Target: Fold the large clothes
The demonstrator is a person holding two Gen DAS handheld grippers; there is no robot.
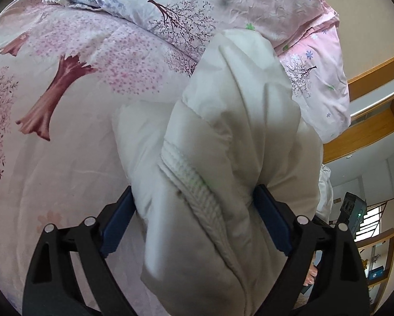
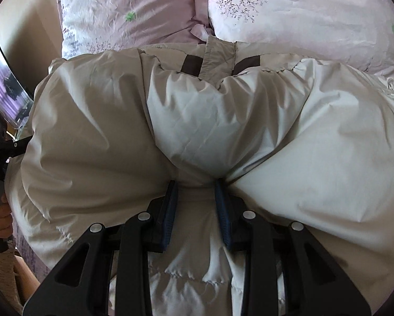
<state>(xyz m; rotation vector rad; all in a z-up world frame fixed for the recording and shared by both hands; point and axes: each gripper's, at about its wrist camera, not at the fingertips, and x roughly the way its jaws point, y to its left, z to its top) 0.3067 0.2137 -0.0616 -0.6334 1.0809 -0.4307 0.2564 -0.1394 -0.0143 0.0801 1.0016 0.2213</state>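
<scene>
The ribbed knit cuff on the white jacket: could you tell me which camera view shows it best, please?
The left wrist view: the ribbed cuff lies in the centre, between the left gripper pads, on a bunched sleeve of the white jacket. The right wrist view shows only puffy jacket panels pinched by the right gripper; no cuff appears there.

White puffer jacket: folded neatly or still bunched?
Bunched. The white puffer jacket bulges in puffy mounds on the bed, no flat layers.

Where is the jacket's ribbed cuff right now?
In the left wrist view, the ribbed cuff sits low and central between the left gripper fingers, at the end of the white jacket sleeve over the pink floral bedding.
</scene>
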